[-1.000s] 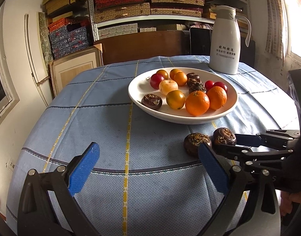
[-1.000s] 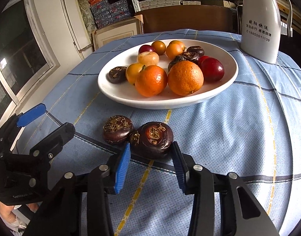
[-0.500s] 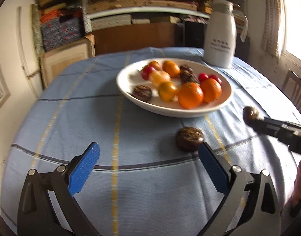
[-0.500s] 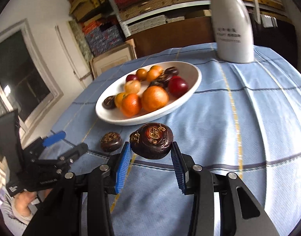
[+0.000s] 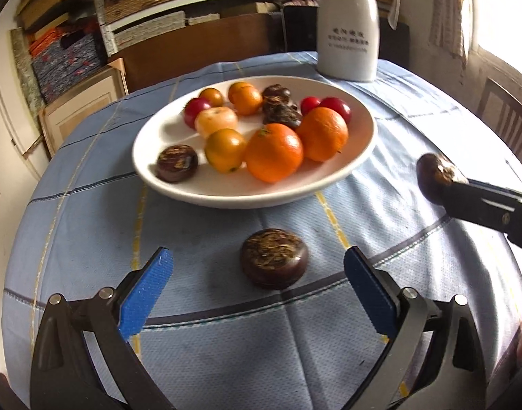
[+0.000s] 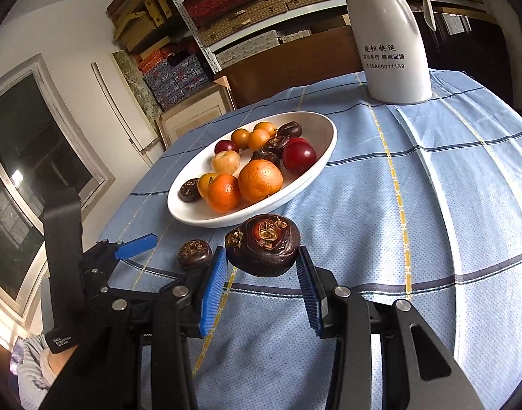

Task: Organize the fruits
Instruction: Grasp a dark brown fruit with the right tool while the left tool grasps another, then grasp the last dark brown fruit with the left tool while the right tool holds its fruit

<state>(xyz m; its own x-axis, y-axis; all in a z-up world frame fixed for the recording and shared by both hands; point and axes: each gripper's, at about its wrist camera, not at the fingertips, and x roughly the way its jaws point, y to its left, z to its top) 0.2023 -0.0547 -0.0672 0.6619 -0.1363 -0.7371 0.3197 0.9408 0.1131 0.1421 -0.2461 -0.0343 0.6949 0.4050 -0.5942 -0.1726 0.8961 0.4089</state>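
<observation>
In the left wrist view, the left gripper hung low over the tabletop with its blue pads spread wide, and a dark water chestnut lay on the cloth between them, touching neither. That placement looked like a line-up for a grasp: the fruit sat centred in the gap, just short of the white plate. The plate lay farther off and already carried oranges, smaller yellow fruits, red ones and several dark chestnuts, so it seemed to be the collecting place. At the right edge the right gripper reached in, holding a second chestnut clear of the cloth, near the plate's right rim. A white thermos jug stood at the far side.

In the right wrist view, the right gripper was clamped on that held chestnut, one pad pressed against each flank, the fruit raised above the cloth and near the plate's near rim, probably on its way in. This view showed the squeeze plainly, which the other view caught only side-on and partly cut off. It also showed the left gripper from outside, low at the left, with the loose chestnut beside its blue pad. What it did not show was how well that fruit was centred between the left pads; only the left view gave that.
</observation>
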